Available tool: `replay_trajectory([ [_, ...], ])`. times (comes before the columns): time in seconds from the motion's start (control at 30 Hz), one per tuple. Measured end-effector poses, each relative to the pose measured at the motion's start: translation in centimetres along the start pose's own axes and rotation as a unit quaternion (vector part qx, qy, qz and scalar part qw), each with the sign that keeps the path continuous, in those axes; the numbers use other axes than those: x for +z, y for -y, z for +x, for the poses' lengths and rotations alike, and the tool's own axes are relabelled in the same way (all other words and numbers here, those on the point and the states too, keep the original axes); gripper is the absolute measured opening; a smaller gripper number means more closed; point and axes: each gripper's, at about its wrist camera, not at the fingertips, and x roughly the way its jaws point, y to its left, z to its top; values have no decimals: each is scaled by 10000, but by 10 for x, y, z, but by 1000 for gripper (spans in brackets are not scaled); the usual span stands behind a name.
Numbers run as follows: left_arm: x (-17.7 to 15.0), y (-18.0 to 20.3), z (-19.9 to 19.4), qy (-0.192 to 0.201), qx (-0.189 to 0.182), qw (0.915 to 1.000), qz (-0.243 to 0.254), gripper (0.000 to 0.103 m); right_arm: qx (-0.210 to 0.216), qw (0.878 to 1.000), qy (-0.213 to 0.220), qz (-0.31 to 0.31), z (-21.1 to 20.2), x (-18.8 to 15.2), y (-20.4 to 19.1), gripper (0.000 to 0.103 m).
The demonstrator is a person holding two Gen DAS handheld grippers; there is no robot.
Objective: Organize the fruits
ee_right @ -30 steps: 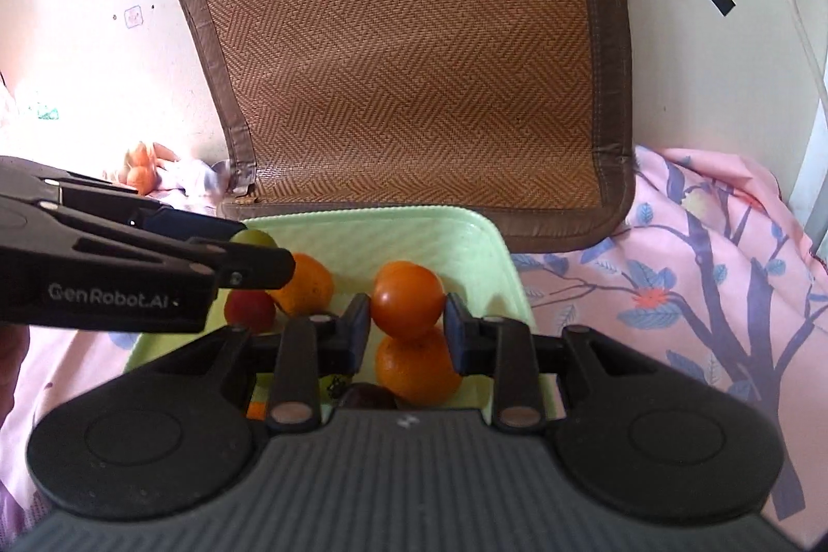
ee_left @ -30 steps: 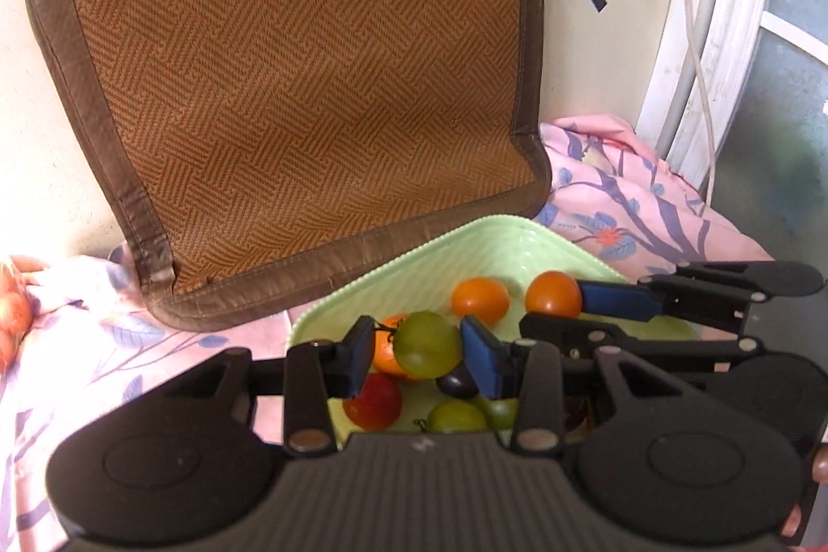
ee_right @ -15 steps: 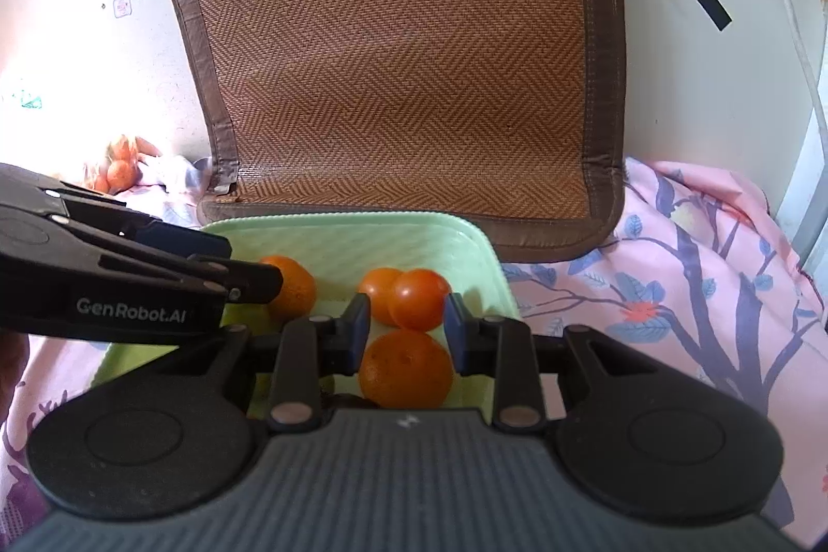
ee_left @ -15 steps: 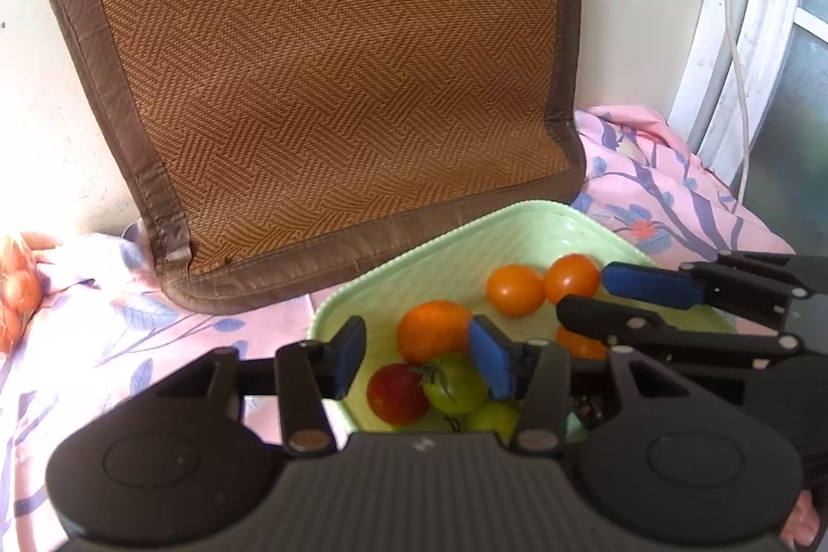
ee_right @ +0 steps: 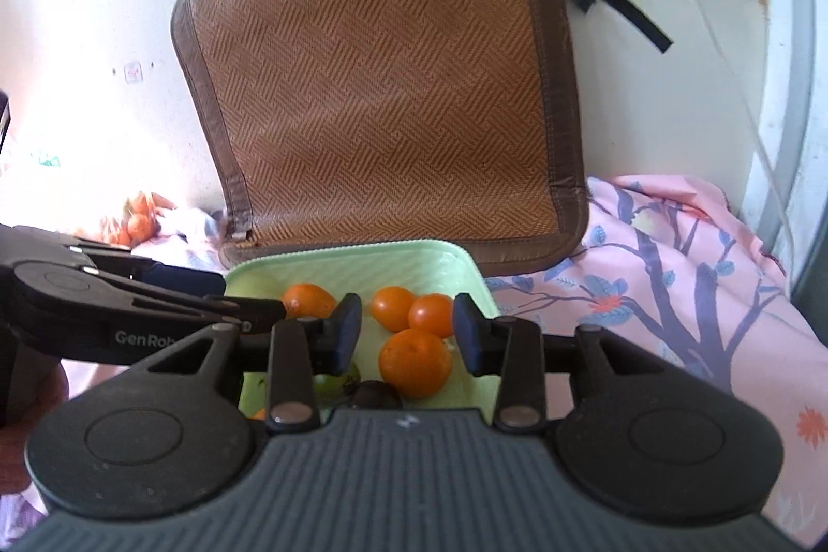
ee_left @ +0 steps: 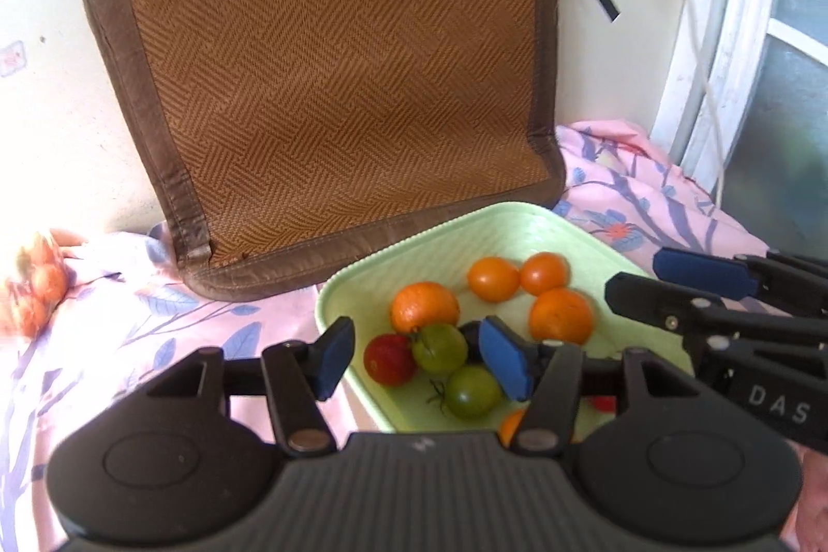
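Tools (ee_left: 416, 358) (ee_right: 406, 340) | both opened, empty | fruits dropped in tray (ee_left: 362, 278)

The left gripper (ee_left: 416, 358) has its blue-padded fingers (ee_left: 331, 353) spread wide with nothing between them, while the right gripper (ee_right: 406, 337), entering the left wrist view from 3 o'clock, is likewise spread apart and empty.

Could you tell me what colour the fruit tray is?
The tray is pale green, clearest in the left wrist view.
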Motion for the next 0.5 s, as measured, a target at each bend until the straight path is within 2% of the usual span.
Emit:
replay_trajectory([
  [0.13, -15, 5, -27, 308, 68, 9995, 8, 64, -197, 9990, 321, 223, -31, -17, -9, 42],
  [0.2, -26, 7, -41, 478, 162, 9987, 27, 75, -242, 9978, 471, 400, -46, -28, -16, 42],
  [0.27, -36, 8, -55, 654, 237, 9976, 32, 91, -307, 9958, 591, 623, -63, -41, -22, 43],
  [0.4, -56, 9, -85, 976, 429, 9943, 41, 103, -442, 9920, 687, 961, -90, -63, -39, 44],
  [0.5, -73, 10, -108, 1175, 571, 9914, 72, 103, -537, 9909, 720, 1004, -108, -76, -53, 49],
])
